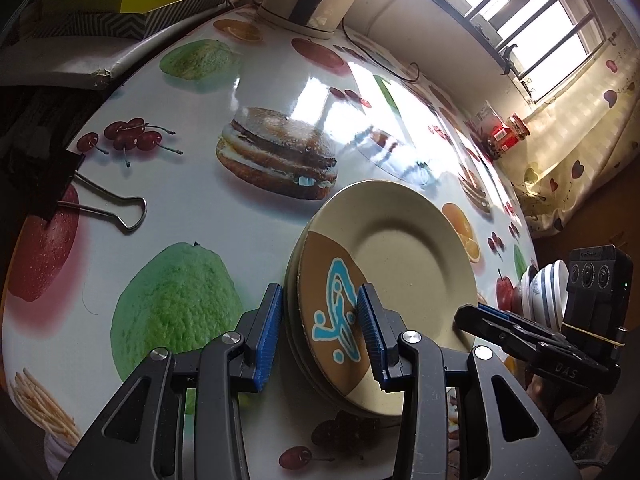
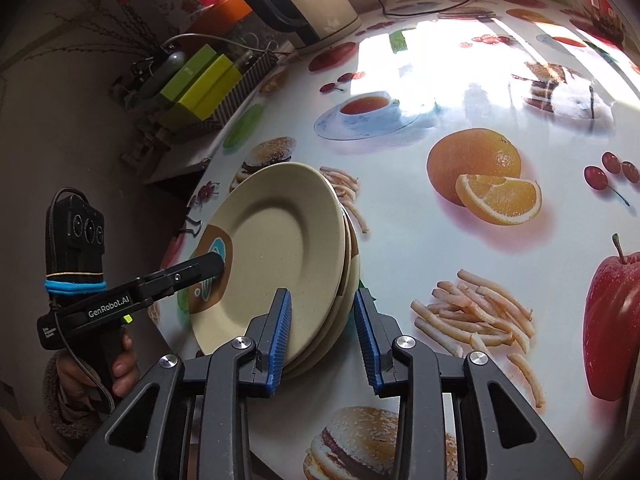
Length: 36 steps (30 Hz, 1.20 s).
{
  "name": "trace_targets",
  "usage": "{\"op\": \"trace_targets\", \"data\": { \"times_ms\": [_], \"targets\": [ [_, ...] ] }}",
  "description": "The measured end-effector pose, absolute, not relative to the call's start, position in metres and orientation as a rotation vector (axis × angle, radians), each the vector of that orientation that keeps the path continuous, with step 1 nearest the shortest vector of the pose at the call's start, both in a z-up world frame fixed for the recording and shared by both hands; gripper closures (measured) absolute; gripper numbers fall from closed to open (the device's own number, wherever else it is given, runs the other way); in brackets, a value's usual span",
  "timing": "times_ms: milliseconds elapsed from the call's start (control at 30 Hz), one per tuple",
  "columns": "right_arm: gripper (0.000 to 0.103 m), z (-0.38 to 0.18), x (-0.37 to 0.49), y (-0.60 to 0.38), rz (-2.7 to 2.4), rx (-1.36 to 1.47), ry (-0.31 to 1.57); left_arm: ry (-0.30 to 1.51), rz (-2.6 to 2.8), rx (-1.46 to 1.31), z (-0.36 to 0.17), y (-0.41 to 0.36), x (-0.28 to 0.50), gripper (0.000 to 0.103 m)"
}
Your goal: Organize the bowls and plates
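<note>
A stack of beige plates, with a brown patch and a blue figure on the top one, is held tilted over the printed tablecloth between both grippers. My left gripper is shut on the stack's near rim, one blue pad under it and one on the top face. In the right wrist view the same plates sit in my right gripper, which is shut on the opposite rim. Each gripper shows in the other's view: the right gripper and the left gripper. White-and-blue bowls stand stacked behind the right gripper.
A big binder clip lies at the table's left edge. At the back stand a cream kettle with its cable, yellow-green boxes and red-labelled jars. A hand holds the left gripper's handle.
</note>
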State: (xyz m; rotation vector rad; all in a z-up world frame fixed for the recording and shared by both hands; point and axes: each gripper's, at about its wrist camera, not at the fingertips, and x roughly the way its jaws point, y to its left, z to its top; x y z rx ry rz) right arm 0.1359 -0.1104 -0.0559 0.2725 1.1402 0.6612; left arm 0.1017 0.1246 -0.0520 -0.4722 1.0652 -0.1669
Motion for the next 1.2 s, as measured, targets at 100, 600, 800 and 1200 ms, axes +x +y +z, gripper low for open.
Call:
{"op": "trace_targets", "data": {
  "times_ms": [100,600,800,1200],
  "targets": [
    [0.071,-0.055,0.146,-0.112,0.646,0.274,1.133,1.066,-0.170,-0.465,-0.052,0.123,0.116,0.064],
    [0.075,-0.052,0.170,-0.124,0.583,0.299,1.118,1.070,-0.195,-0.458,-0.052,0.113,0.146,0.064],
    [0.072,-0.047,0.160,-0.131,0.548,0.289,1.098,1.051,-0.145,-0.403,-0.041,0.112,0.140,0.062],
    [0.066,0.036,0.103,-0.197,0.450,0.279,0.795,0.940,-0.293,-0.322,0.014,0.050,0.135,0.062]
  ]
}}
